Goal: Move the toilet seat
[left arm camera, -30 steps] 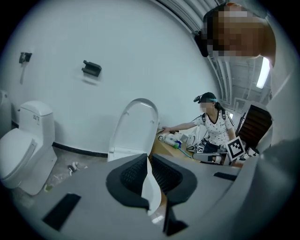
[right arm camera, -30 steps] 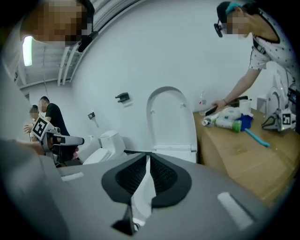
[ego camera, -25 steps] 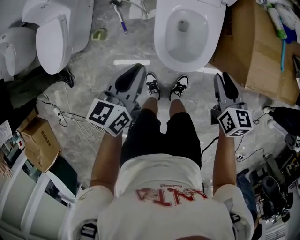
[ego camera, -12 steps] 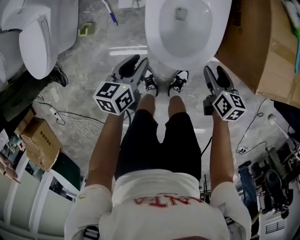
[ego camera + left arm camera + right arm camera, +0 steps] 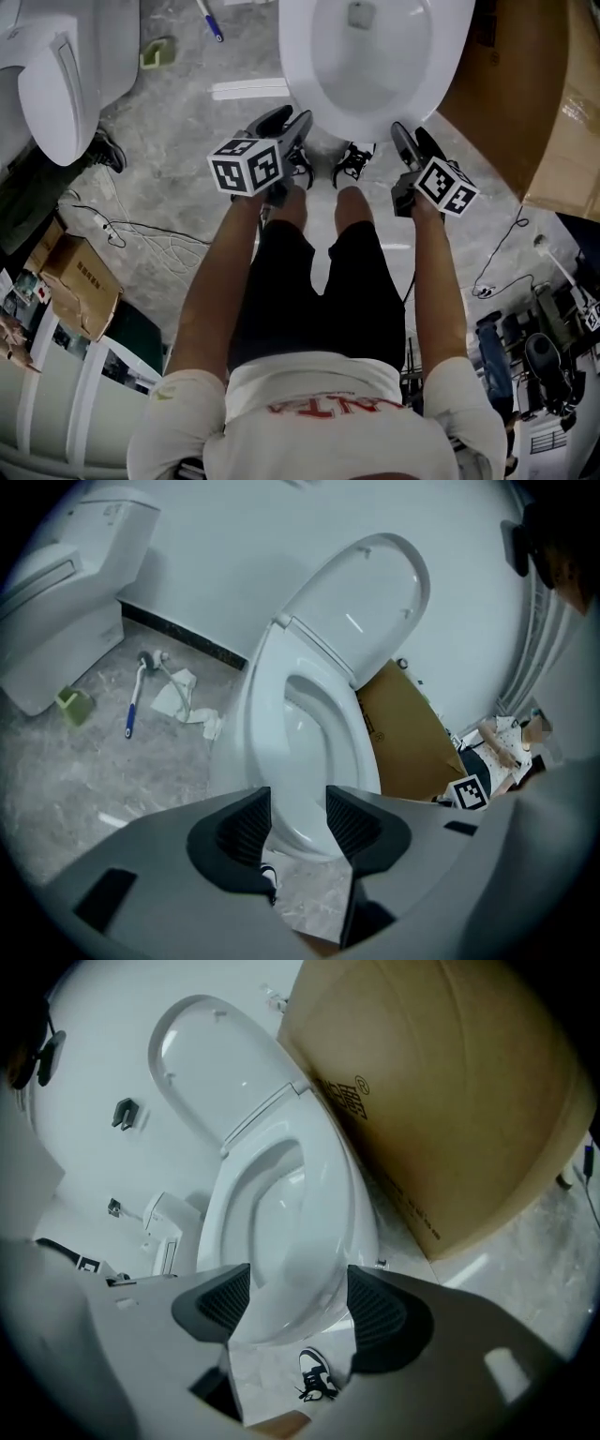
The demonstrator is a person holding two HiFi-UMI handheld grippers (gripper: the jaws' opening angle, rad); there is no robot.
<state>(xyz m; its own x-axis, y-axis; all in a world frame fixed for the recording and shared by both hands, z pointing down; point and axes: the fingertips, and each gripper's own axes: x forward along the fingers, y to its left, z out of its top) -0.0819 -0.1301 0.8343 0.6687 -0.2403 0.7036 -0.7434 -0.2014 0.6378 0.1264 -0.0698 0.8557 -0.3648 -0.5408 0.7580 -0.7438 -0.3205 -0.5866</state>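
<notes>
My left gripper (image 5: pixel 286 124) and right gripper (image 5: pixel 409 142) hang at the front edge of the bowl (image 5: pixel 364 73), jaws just opened wider and spread, pinching nothing. The toilet seat (image 5: pixel 298 56) lies flat on it, lid (image 5: pixel 375 592) raised.

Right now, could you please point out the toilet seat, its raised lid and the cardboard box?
toilet seat (image 5: pixel 269 700), left gripper view, left side of the ring.
raised lid (image 5: pixel 375 592), left gripper view, inner face.
cardboard box (image 5: pixel 450 1101), right gripper view, broad side.
</notes>
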